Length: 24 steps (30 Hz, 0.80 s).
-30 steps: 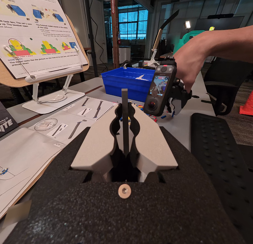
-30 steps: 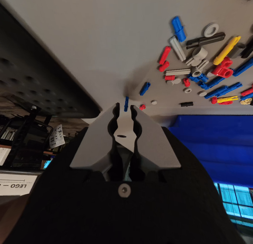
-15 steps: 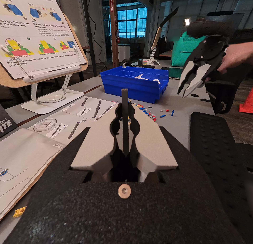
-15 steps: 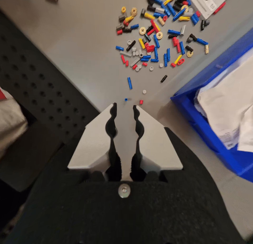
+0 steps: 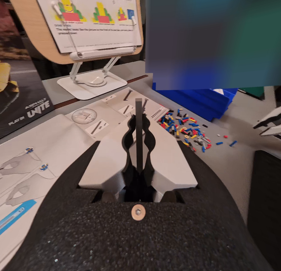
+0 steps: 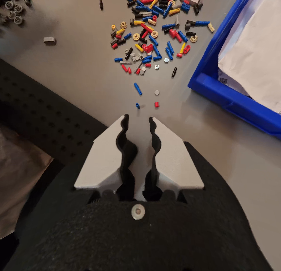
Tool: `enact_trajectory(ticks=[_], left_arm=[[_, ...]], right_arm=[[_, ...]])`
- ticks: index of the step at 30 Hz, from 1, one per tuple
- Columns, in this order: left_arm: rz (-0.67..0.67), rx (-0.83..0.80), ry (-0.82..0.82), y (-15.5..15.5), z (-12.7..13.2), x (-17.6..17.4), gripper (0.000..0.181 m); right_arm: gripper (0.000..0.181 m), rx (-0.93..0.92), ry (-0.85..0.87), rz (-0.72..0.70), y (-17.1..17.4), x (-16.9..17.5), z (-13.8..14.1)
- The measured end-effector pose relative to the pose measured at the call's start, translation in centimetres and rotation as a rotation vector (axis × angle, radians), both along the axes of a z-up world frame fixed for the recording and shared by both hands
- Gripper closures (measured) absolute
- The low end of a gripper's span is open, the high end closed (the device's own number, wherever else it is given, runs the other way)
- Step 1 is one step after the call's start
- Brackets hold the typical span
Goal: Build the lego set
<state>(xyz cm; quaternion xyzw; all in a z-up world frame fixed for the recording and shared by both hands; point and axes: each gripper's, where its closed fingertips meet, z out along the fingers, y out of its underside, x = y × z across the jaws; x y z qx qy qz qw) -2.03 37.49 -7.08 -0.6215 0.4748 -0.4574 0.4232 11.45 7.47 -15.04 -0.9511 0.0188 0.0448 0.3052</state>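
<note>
My left gripper (image 5: pixel 139 116) is shut on a long dark grey beam (image 5: pixel 139 135), which stands upright between its fingers above the open instruction booklet (image 5: pixel 85 126). My right gripper (image 6: pixel 138 116) is open and empty, low over the grey table. A small blue pin (image 6: pixel 137 106) lies just ahead of its tips, with a red bush (image 6: pixel 156 104) to the right of it. A pile of small coloured pins and connectors (image 6: pixel 152 35) lies farther on and also shows in the left wrist view (image 5: pixel 182 129). The right gripper also shows at the right edge of that view (image 5: pixel 258 130).
A blue bin (image 6: pixel 228 94) holding white paper bags stands to the right of the pile. A black perforated mat (image 6: pixel 38 111) lies to the left. A sheet stand (image 5: pixel 91 81) and a dark set box (image 5: pixel 22 96) stand at the back left. Grey gears (image 6: pixel 13 9) and a grey brick (image 6: pixel 49 39) lie apart. The left gripper's tips are roughly 35 centimeters from the right gripper's. The left gripper is farther from the red bush (image 6: pixel 156 104), some 35 centimeters, than the right, some 7 centimeters. It is also in sight in the left wrist view (image 5: pixel 224 137).
My right gripper swung from pointing away to pointing down at the table, came closer to the loose pins and opened wider. My left gripper tilted down and turned left, still holding the beam.
</note>
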Motion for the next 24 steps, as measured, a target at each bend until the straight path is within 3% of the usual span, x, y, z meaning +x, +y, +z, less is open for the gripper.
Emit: enact_trajectory(ticks=[7,14,24], left_arm=[[0.019,0.000,0.016,2.4,-0.2,1.7,0.175],[-0.008,-0.014,0.053,2.1,-1.9,2.4,0.175],[-0.026,0.014,0.057,1.7,-2.3,2.1,0.175]], right_arm=[[0.155,-0.051,0.036,0.044,0.5,1.2,-1.6],[0.155,-0.122,0.021,0.074,0.8,1.5,-2.7],[0.157,-0.210,-0.046,0.092,0.3,1.2,-2.7]])
